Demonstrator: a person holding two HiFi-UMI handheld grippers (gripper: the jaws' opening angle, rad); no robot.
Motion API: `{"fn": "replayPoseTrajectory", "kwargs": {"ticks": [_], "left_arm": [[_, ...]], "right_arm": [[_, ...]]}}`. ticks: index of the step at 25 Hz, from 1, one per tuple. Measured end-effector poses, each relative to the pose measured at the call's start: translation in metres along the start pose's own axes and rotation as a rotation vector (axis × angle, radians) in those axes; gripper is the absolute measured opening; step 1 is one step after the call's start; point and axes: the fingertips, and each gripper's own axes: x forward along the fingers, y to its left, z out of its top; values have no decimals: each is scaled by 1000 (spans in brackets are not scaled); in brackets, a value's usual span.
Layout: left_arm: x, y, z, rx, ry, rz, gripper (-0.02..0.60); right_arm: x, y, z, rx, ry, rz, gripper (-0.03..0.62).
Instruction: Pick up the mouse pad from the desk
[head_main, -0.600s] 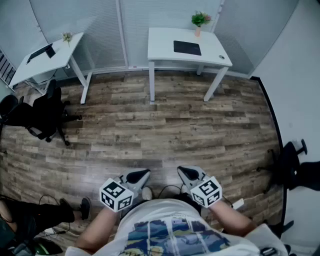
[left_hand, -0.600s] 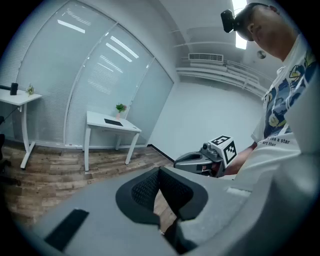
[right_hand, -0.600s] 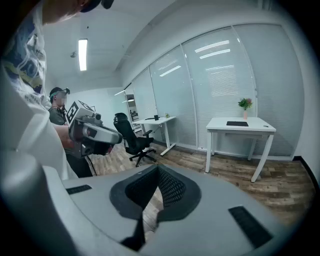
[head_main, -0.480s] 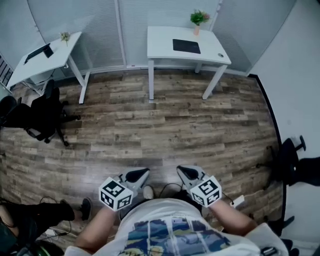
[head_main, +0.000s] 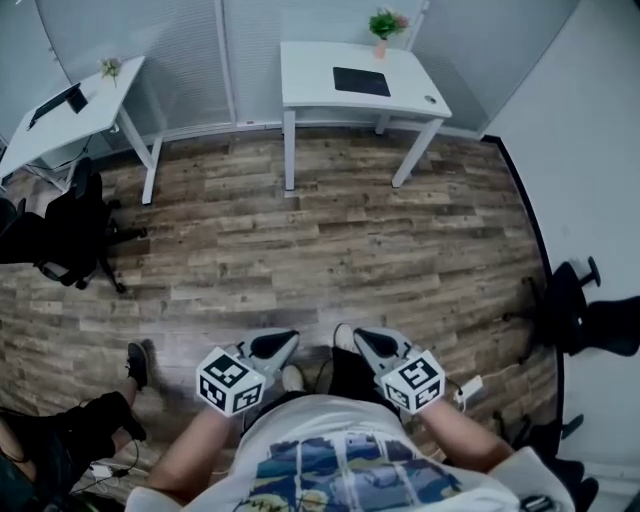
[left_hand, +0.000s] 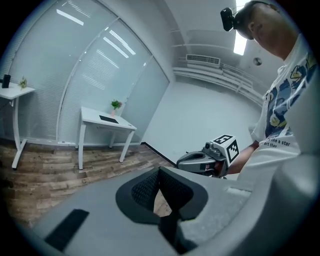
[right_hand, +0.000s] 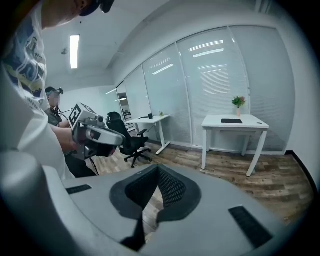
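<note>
Across the wood floor (head_main: 330, 230), against the far wall, stands the white bench (head_main: 310, 70). The head view shows the mouse pad (head_main: 362, 81) lying flat near the middle of its top, a little toward the back edge, where a potted plant (head_main: 385, 22) stands. Both tools hang close to my body, well apart from that bench: left gripper (head_main: 283, 342) and right gripper (head_main: 364, 342) side by side, noses forward and somewhat down.

Left gripper view: my jaws are closed tip to tip with nothing between them, and the mouse pad is a small dark strip on the distant bench.

Right gripper view: same story — jaws fully together, empty, with the bench far ahead and to the right.

So the step in hand, as I judge it, is the walk-up. I would meet the front edge squarely, part one pair of jaws before reaching, and come in low and nearly level. A thin flat mouse pad offers no side to pinch — I'd likely drag it to overhang the front edge, then close on the lip, staying clear of the potted plant.
</note>
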Motion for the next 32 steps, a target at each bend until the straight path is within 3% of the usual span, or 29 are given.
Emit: {"fn": "replayPoseTrajectory", "kwargs": {"ticks": [4, 8, 20, 26, 32], "left_arm": [[23, 12, 6, 1, 14, -4, 3], [58, 32, 28, 23, 32, 7, 3], [206, 103, 148, 122, 87, 41, 3], [271, 118, 176, 132, 92, 21, 2], [300, 147, 199, 122, 104, -2, 3]], "right_arm": [[6, -26, 2, 7, -15, -12, 3], [23, -72, 14, 19, -31, -22, 47], [73, -257, 92, 30, -109, -22, 75], [85, -341, 101, 36, -105, -48, 128], [111, -393, 113, 52, -94, -73, 158]]}}
